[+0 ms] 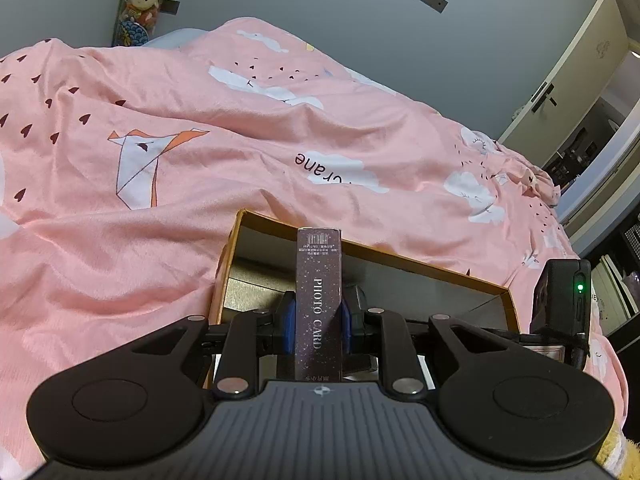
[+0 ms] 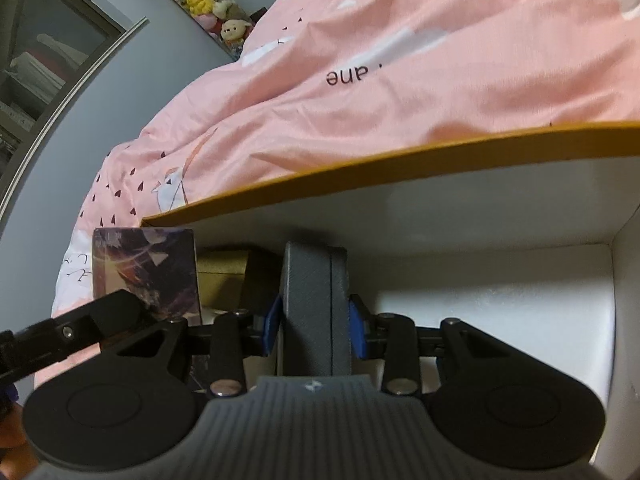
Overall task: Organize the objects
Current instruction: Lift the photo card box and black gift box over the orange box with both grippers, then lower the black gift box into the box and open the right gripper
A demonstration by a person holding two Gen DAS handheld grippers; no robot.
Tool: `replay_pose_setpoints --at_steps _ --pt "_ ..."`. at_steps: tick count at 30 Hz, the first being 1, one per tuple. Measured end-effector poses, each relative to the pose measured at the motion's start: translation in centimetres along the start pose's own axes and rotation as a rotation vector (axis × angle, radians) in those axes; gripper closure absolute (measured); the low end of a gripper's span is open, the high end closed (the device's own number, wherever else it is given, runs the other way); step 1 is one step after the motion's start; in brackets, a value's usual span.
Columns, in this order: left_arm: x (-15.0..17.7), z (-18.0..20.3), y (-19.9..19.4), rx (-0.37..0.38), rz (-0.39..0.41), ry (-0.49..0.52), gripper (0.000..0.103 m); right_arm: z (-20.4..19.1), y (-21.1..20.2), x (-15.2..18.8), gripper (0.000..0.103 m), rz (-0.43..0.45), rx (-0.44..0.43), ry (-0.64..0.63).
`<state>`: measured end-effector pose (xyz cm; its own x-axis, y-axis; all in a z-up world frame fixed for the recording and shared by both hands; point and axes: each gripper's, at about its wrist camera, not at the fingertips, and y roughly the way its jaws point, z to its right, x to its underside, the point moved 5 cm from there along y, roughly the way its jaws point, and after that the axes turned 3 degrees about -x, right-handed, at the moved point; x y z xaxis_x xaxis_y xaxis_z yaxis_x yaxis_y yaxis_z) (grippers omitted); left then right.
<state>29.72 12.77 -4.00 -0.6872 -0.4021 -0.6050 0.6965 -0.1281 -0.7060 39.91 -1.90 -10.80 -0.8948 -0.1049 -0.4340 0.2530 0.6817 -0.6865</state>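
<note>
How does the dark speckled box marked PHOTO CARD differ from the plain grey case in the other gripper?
The dark speckled PHOTO CARD box carries white lettering; the plain grey case has none, only a seam. The box has square corners; the case looks rounded and thicker. Both stand upright, each clamped between blue pads, over the open yellow-rimmed cardboard box.

Orange box (image 2: 360,160) cropped at right.
</note>
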Motion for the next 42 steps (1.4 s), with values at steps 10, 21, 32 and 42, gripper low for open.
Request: replay_pose_setpoints --at_steps 10,21,32,42 --pt "0.1 -0.1 0.4 0.002 -0.012 -0.008 0.078 0.0 -0.5 -0.2 0.056 -0.023 0.142 -0.096" --pt "0.4 0.1 0.7 0.027 -0.026 -0.005 0.078 -0.3 -1.8 0.8 0.057 -0.156 0.124 -0.318" --pt "0.4 -0.1 0.9 0.017 -0.036 -0.024 0.078 -1.3 -1.1 3.3 0.071 -0.324 0.196 -0.745" --pt "0.3 -0.5 0.9 0.013 -0.039 -0.046 0.078 -2.6 0.4 3.8 0.087 -0.290 0.145 -0.922"
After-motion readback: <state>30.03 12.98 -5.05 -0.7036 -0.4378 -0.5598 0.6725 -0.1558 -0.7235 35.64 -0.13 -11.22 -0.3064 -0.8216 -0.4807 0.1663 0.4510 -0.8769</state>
